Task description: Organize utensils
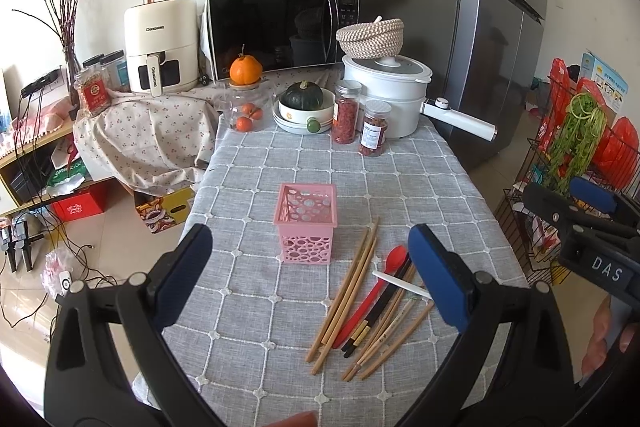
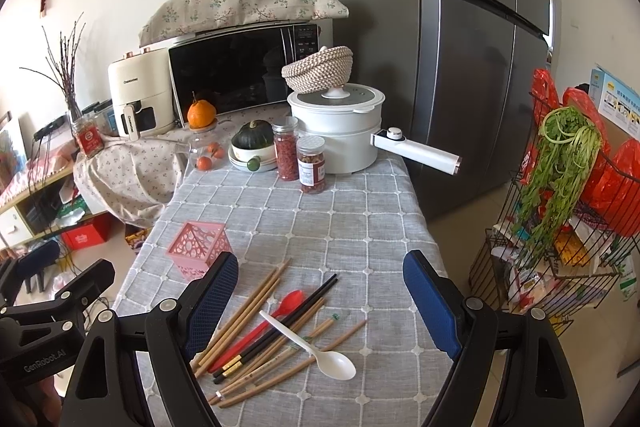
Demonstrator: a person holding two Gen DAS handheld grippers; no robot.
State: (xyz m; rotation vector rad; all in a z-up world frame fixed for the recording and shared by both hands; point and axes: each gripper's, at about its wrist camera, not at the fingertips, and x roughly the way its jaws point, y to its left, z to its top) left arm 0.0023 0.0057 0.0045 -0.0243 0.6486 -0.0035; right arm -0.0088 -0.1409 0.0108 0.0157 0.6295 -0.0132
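On a desk [image 1: 256, 155] draped in a grey checked cloth, a pink holder [image 1: 306, 223] stands upright and holds nothing, its perforated walls catching the daylight. Just to its right lies a loose heap of utensils: wooden chopsticks [image 1: 348, 287] fanned side by side, a red spoon [image 1: 390, 263], a pair of black chopsticks [image 1: 384, 307] and a white spoon [image 2: 320, 351] resting across the pile, bowl toward the near edge. None of them touches the holder.

Both grippers hover above the near end of the desk, angled down toward the heap. The left gripper [image 1: 312, 267] is spread wide, its blue pads apart and nothing between them; the holder sits framed in the gap ahead. The right gripper [image 2: 320, 299] is likewise released, fingers well apart over the utensils without touching any. Part of the right gripper shows at the right edge of the left wrist view, with a person's fingers behind it.

At the far end stand a white pot [image 1: 384, 87] with a woven basket [image 1: 370, 33] on its lid, two jars [image 1: 360, 119] of red dried goods, a green squash [image 1: 302, 95] in a bowl, and an orange [image 1: 245, 69] on a glass jar. Behind them sit a microwave [image 1: 280, 31] and an air fryer [image 1: 160, 43]; a grey fridge [image 1: 492, 27] rises to the right.
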